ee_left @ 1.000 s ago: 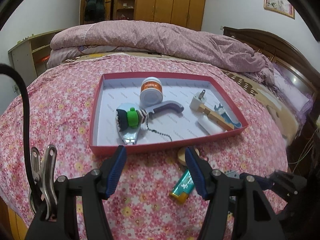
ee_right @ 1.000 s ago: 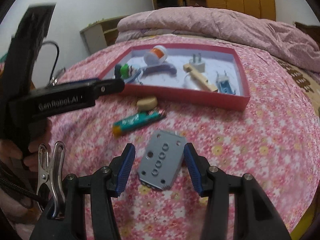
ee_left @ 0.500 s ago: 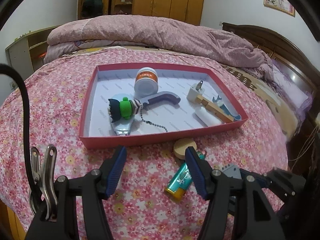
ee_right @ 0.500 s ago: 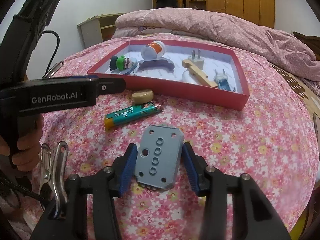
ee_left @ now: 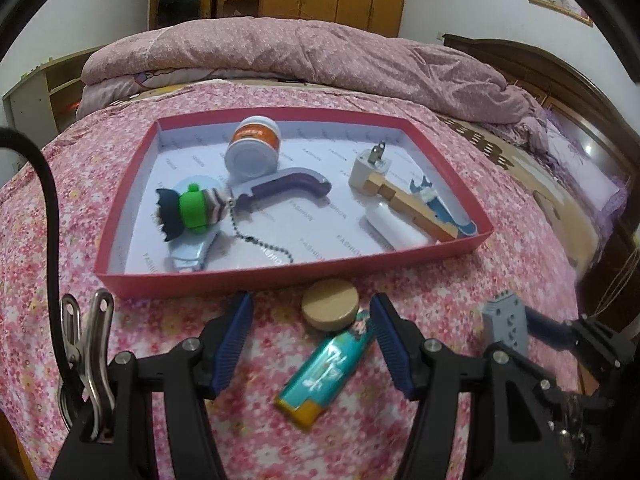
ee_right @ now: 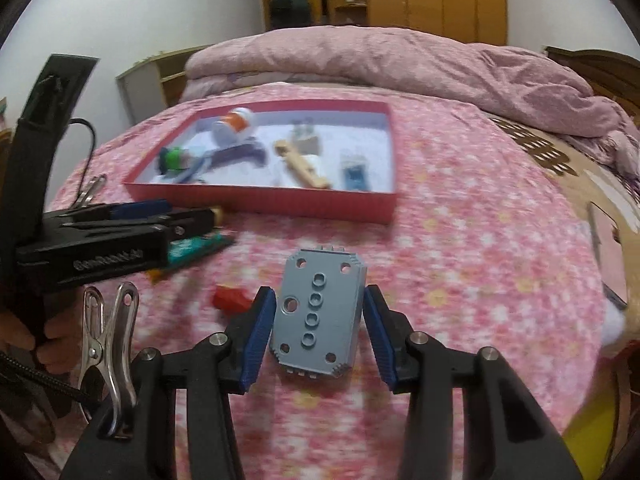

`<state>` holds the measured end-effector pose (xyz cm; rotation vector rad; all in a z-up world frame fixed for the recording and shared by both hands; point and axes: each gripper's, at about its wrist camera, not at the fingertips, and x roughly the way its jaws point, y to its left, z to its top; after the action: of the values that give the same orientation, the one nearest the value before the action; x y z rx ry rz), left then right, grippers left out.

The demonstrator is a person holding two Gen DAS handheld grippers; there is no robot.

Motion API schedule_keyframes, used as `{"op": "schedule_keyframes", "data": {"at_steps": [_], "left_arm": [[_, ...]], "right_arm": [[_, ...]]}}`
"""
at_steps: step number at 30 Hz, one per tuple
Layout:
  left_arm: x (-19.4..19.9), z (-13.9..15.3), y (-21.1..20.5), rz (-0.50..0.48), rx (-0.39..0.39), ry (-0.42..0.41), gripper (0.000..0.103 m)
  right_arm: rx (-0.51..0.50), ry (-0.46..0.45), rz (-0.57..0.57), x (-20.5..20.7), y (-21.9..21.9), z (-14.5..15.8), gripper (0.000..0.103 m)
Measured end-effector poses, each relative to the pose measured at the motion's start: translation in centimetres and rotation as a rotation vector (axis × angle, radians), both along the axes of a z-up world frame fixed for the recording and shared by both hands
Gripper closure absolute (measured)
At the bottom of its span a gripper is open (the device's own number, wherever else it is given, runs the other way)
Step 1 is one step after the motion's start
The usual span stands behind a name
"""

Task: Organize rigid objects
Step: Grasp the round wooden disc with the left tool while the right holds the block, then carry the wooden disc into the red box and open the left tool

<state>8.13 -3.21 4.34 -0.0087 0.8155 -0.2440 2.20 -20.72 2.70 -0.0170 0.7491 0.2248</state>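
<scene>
Right wrist view, lower centre: your right hand-held gripper (ee_right: 320, 332) has just been closing on the grey studded block (ee_right: 318, 314), which sits between the blue pads; the left pad appears to touch its edge and a thin gap shows at the right pad, so you cannot tell whether the block is truly pinched. Just left of the block lies a small red piece (ee_right: 230, 298) on the floral bedspread (ee_right: 460, 264).

Left wrist view, lower centre: your left hand-held gripper (ee_left: 312, 340) stands spread with nothing pinched. Between its pads lie a round wooden lid (ee_left: 330, 305) and, touching it below, a teal lighter (ee_left: 326, 374) with a yellow end.

Upper centre of both views: the red tray (ee_left: 132, 216) rests on the bedspread beyond the loose items. It holds an orange-banded jar (ee_left: 253, 153) on its side, a purple-handled opener (ee_left: 286, 188), a green and dark figure on a bead chain (ee_left: 192, 212) lying over a nail clipper (ee_left: 192, 252), a white plug (ee_left: 370, 168), a wooden piece (ee_left: 412, 208), a white cylinder (ee_left: 394, 228) and a blue shark-shaped piece (ee_left: 440, 210).

The tray's near wall stands between the loose items and its floor. A rolled pink quilt (ee_left: 300, 52) crosses the upper frame.
</scene>
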Motion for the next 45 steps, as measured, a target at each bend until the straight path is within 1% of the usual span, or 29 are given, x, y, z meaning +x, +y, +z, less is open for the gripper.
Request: {"op": "schedule_keyframes", "data": {"at_steps": [2, 4, 6, 10, 14, 15, 16, 17, 22, 25, 33, 45], "left_arm": [[0.3, -0.1, -0.5, 0.003, -0.003, 0.001, 0.046], [0.5, -0.2, -0.7, 0.009, -0.006, 0.005, 0.054], [0.8, -0.5, -1.0, 0.010, -0.016, 0.014, 0.057], [1.0, -0.6, -1.5, 0.012, -0.024, 0.020, 0.059], [1.0, -0.9, -2.3, 0.003, -0.008, 0.020, 0.059], [1.0, -0.9, -2.6, -0.002, 0.001, 0.018, 0.063], [0.9, -0.9, -2.9, -0.011, 0.007, 0.012, 0.068], [0.8, -0.8, -3.1, -0.018, 0.011, 0.008, 0.071], [0.1, -0.6, -3.8, -0.056, 0.022, -0.002, 0.071], [-0.2, -0.3, -3.8, -0.062, 0.011, -0.009, 0.071], [-0.9, 1.1, -2.3, -0.034, -0.005, -0.050, 0.071], [-0.6, 2.9, 0.2, 0.016, -0.037, -0.103, 0.071]], "right_arm": [[0.015, 0.022, -0.016, 0.4, -0.9, -0.6, 0.057], [0.033, 0.042, -0.018, 0.5, -1.4, -1.2, 0.057], [0.039, 0.033, -0.014, 0.5, -1.5, -1.4, 0.057], [0.042, 0.016, -0.006, 0.2, -1.5, -1.8, 0.057], [0.038, 0.009, -0.006, -0.2, -1.4, -2.0, 0.056], [0.037, 0.006, -0.006, -0.3, -1.4, -2.1, 0.056], [0.037, 0.005, -0.006, -0.3, -1.3, -2.1, 0.056], [0.039, 0.004, -0.006, -0.4, -1.4, -2.1, 0.056], [0.052, 0.003, -0.004, -0.4, -1.4, -2.1, 0.056], [0.048, 0.004, -0.004, -0.4, -1.4, -2.1, 0.056], [0.023, 0.001, -0.007, -0.3, -1.1, -2.1, 0.055], [-0.013, -0.006, -0.016, -0.2, -0.5, -2.2, 0.057]]}}
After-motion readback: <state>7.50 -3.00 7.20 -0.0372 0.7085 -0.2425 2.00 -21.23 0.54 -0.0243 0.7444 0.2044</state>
